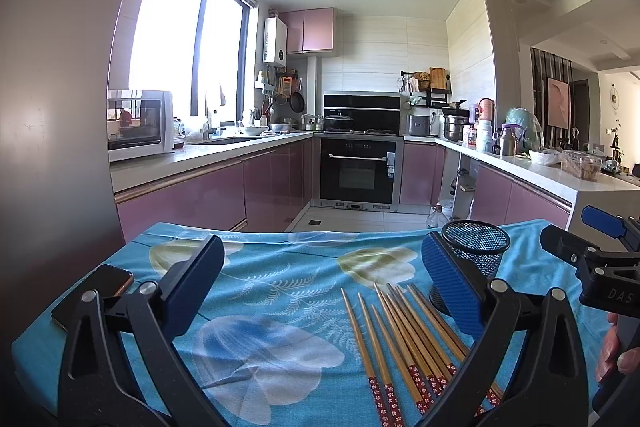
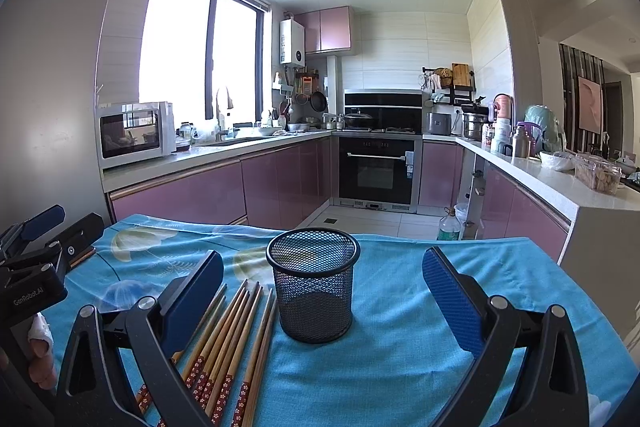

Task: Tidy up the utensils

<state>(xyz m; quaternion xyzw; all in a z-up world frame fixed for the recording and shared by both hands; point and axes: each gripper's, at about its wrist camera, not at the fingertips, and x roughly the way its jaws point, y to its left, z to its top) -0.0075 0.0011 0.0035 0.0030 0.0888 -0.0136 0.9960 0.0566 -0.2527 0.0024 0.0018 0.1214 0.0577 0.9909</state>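
Blue-padded jaws are held wide apart on both tongs, and nothing is gripped by either. The left gripper (image 1: 322,279) is poised above the tablecloth (image 1: 280,287), with the chopsticks (image 1: 404,343) lying just inside its right jaw. The right gripper (image 2: 322,287) is spread around the black mesh holder (image 2: 313,289), which stands upright between its jaws without being touched; the chopsticks (image 2: 228,343) are fanned out flat beside the holder, at the left jaw. A phone (image 1: 94,293) is seen near the cloth's left edge. Several risks are judged likely: thin sticks lying close together may be pinched two at a time, the cloth may be snagged by a low jaw, and the light holder may be tipped if a stick is dropped in at a slant.
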